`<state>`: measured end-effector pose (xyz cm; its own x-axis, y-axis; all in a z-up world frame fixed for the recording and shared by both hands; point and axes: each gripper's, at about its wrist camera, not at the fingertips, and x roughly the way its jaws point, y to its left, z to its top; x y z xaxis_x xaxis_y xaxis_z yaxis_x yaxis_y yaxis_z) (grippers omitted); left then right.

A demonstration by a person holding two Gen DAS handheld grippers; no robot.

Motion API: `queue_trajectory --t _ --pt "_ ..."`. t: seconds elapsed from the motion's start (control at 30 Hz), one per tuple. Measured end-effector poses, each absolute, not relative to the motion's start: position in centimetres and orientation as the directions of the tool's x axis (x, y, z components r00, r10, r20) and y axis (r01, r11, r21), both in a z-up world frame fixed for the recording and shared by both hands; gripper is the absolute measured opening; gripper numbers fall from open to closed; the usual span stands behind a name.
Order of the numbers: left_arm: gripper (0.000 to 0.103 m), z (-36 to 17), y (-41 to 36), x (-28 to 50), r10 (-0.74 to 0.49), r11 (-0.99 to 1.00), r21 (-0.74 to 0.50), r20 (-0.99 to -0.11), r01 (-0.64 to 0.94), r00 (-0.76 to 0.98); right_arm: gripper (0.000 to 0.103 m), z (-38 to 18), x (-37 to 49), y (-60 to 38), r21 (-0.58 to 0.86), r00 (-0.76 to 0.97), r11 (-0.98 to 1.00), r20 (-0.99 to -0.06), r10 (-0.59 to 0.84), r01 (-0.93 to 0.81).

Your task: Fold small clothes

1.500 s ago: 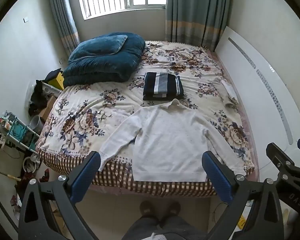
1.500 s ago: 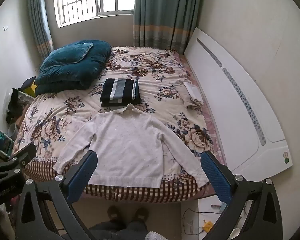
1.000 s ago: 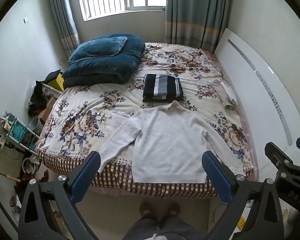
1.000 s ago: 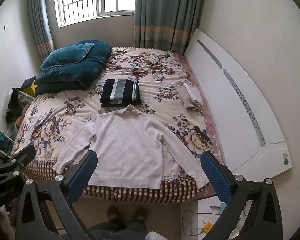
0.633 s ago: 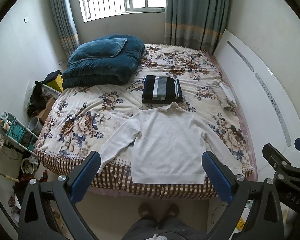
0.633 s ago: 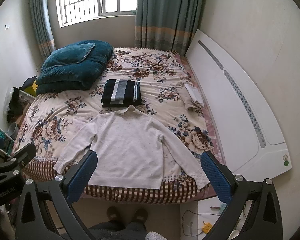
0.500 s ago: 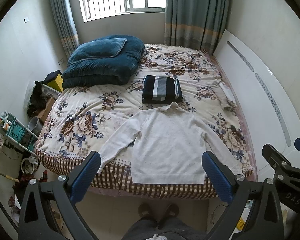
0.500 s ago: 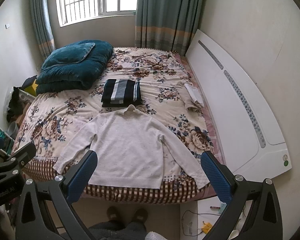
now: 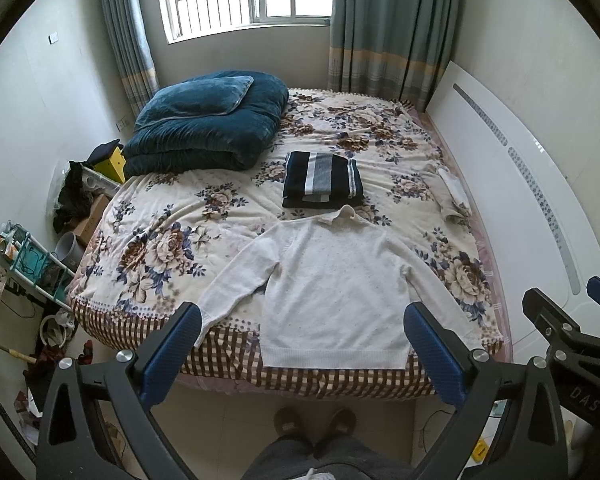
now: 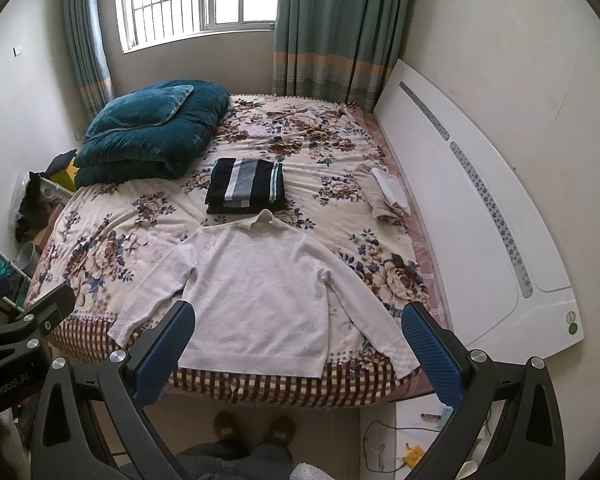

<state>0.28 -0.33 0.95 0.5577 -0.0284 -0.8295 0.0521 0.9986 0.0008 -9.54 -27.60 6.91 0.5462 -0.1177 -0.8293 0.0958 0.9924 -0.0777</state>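
Left wrist view
Gripper: the left gripper (image 9: pixel 298 344) hangs above the foot of the bed (image 9: pixel 160 248), jaws spread wide and empty.
Sweater: one white sweater (image 9: pixel 336 280) lies flat near the bed's foot, collar away from the person, both sleeves angled outward, hem at the checked border.
Step in hand: the approach to a first fold, by the look of it; nothing is gripped yet.
Doing it well: a sleeve cuff makes the likeliest first hold; the pinch should take the knit alone and leave the floral sheet below, and the lift should stay low so the body does not drag.
Count: one sweater spread out, one striped stack (image 9: pixel 322 178) already folded just beyond the collar, one blue quilt (image 9: pixel 204 132) with one pillow on top, two slippered feet below.

Right wrist view
Gripper: the right gripper (image 10: pixel 298 344) also hovers clear of the cloth, jaws wide apart, holding nothing.
Sweater: the sweater (image 10: pixel 256 292) lies between the two blue fingers, its right cuff near the bed's corner, just beside the finger on that side.
Doing it well: with both cuffs within reach, each gripper could take its own sleeve and bring it across the chest evenly.
Count: two sleeves, one collar, one striped stack (image 10: pixel 246 186), one small pale bundle (image 10: pixel 388 196) beside the white headboard (image 10: pixel 472 216), one window.
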Motion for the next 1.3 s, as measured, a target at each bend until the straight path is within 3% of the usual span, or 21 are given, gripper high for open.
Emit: queue_trajectory --t 1.3 --pt "0.103 1.07 -0.44 0.64 -0.035 0.999 -0.007 -0.825 0.051 0.564 0.103 7.20 -9.26 -28.08 -0.079 0.550 0.992 -0.827 -0.118 0.095"
